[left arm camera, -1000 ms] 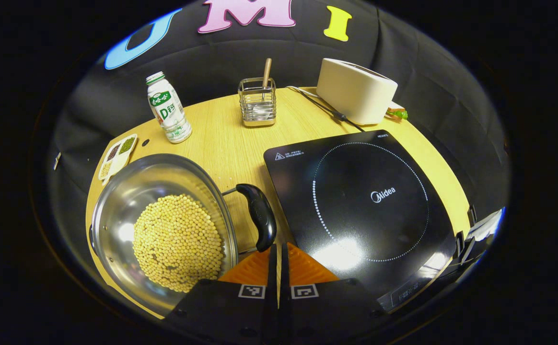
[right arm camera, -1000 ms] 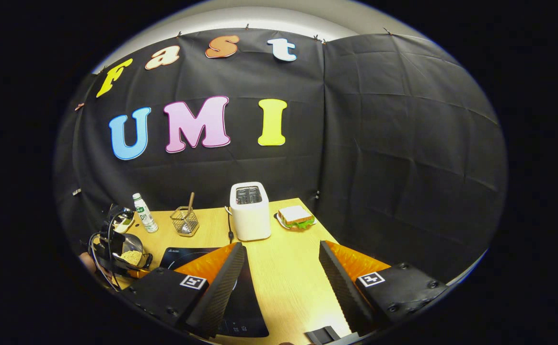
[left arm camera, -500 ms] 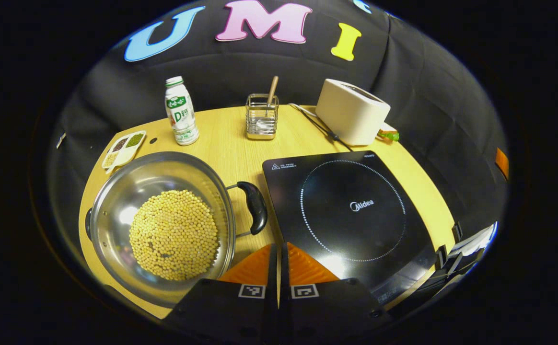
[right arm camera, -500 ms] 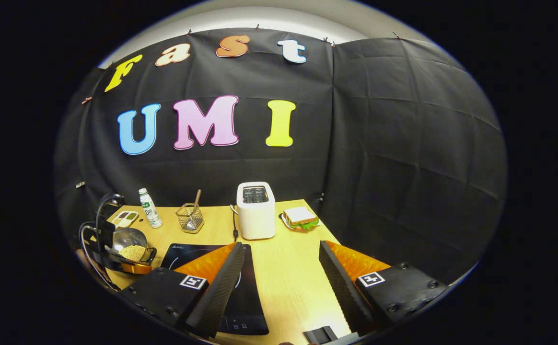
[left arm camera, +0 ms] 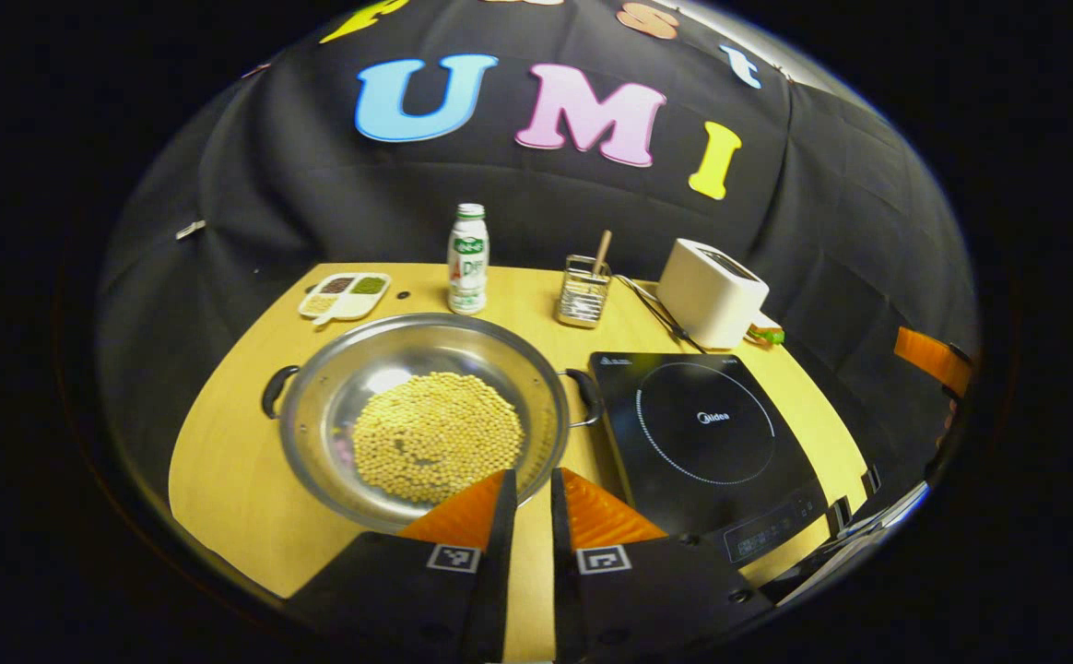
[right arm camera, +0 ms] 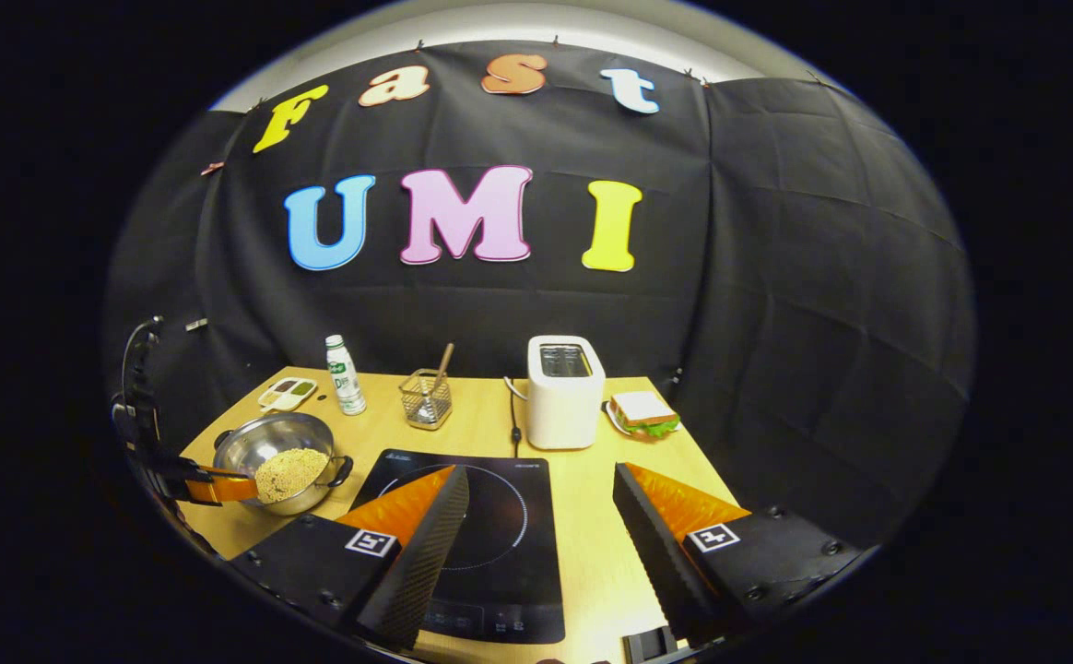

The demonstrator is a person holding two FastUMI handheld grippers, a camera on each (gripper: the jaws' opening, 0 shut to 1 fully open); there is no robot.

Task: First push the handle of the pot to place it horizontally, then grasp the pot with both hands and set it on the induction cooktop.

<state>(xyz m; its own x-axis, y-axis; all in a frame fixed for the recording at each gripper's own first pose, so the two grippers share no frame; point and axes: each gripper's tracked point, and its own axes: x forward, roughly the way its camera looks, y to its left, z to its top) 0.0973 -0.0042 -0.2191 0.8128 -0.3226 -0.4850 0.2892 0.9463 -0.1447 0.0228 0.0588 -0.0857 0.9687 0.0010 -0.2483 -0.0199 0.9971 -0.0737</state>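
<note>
Black cloth walls the booth on all sides, and a light wooden table [left arm camera: 241,443] takes up the floor of both views. Biggest thing on it is the induction cooktop [left arm camera: 712,433], flat black glass with a dotted ring, sitting on the table's right half as the left gripper view has it. Just beside it to the left is the pot [left arm camera: 421,420], a wide shiny steel one with a layer of pale yellow beans across the bottom and a dark loop handle on each side. Both handles lie level, one pointing at the cooktop and nearly touching its edge, the other pointing away. The pot is on the bare wood, not on the cooktop.

Behind those, along the back edge: a white toaster [right arm camera: 564,392] with its cord trailing forward, a sandwich [right arm camera: 644,412] on a plate right of it, a wire utensil holder [left arm camera: 583,290] with a wooden stick in it, a small drink bottle [left arm camera: 467,258], and a little divided dish [left arm camera: 345,293] of what look like dried beans, hard to tell at that size.

The left gripper [left arm camera: 528,489] hovers at the pot's near rim with its fingers nearly together, just a slim gap, gripping nothing. The right gripper [right arm camera: 541,526] is over the cooktop's front part, fingers spread wide and empty.
</note>
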